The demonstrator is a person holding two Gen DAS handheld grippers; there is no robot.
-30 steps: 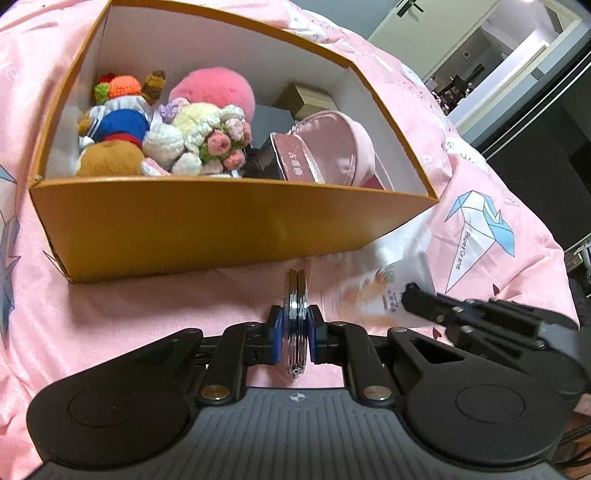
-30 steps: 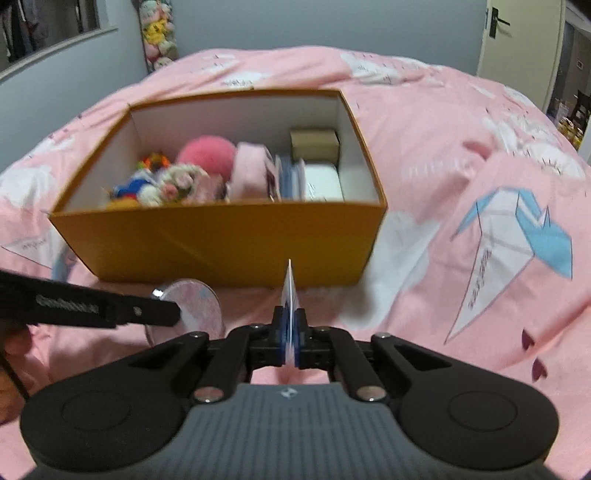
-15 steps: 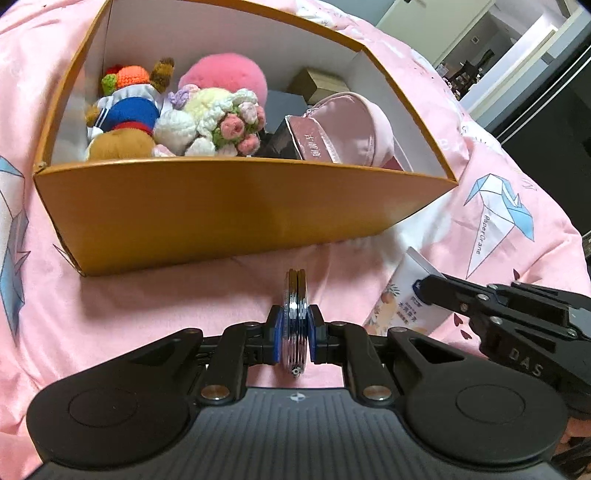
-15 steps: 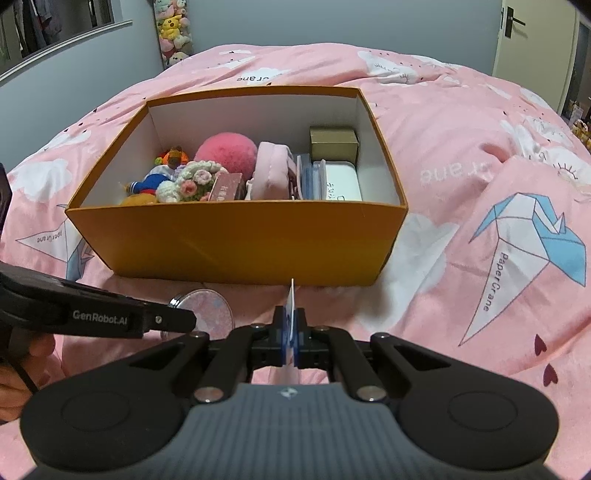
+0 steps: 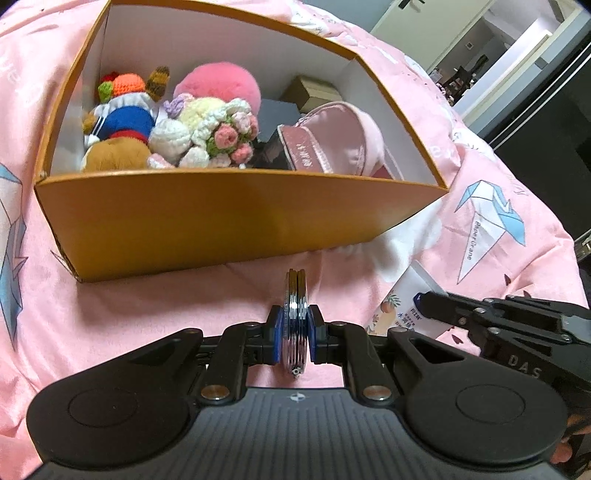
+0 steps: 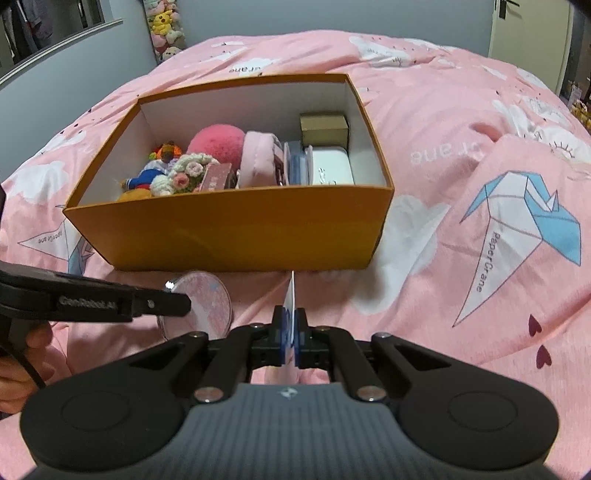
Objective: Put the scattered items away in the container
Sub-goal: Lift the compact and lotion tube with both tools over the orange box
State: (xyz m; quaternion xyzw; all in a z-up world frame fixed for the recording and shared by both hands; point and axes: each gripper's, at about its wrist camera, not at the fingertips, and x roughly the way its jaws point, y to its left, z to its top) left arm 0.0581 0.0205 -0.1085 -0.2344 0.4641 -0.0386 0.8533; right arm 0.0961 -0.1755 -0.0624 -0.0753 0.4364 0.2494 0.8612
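The orange cardboard box (image 5: 221,225) (image 6: 236,236) stands open on the pink bedspread, holding crochet dolls (image 5: 122,118), a pink pompom (image 5: 218,85), a pink pouch (image 5: 332,136) and small boxes. My left gripper (image 5: 295,325) (image 6: 181,304) is shut on a round compact mirror (image 5: 295,295) (image 6: 207,306), held edge-on just short of the box's front wall. My right gripper (image 6: 291,332) (image 5: 428,299) is shut on a flat white tube (image 6: 291,295) (image 5: 406,299), also in front of the box, to the right of the mirror.
The bedspread (image 6: 461,166) is soft and creased, with paper-crane prints. A grey wall with plush toys (image 6: 166,33) lies beyond the bed's far left, and a door (image 6: 528,33) at the far right. A hand (image 6: 22,362) holds the left gripper.
The right gripper with the tube has drifted slightly right and back, and its view looks more down into the box. The left gripper keeps still with the mirror.
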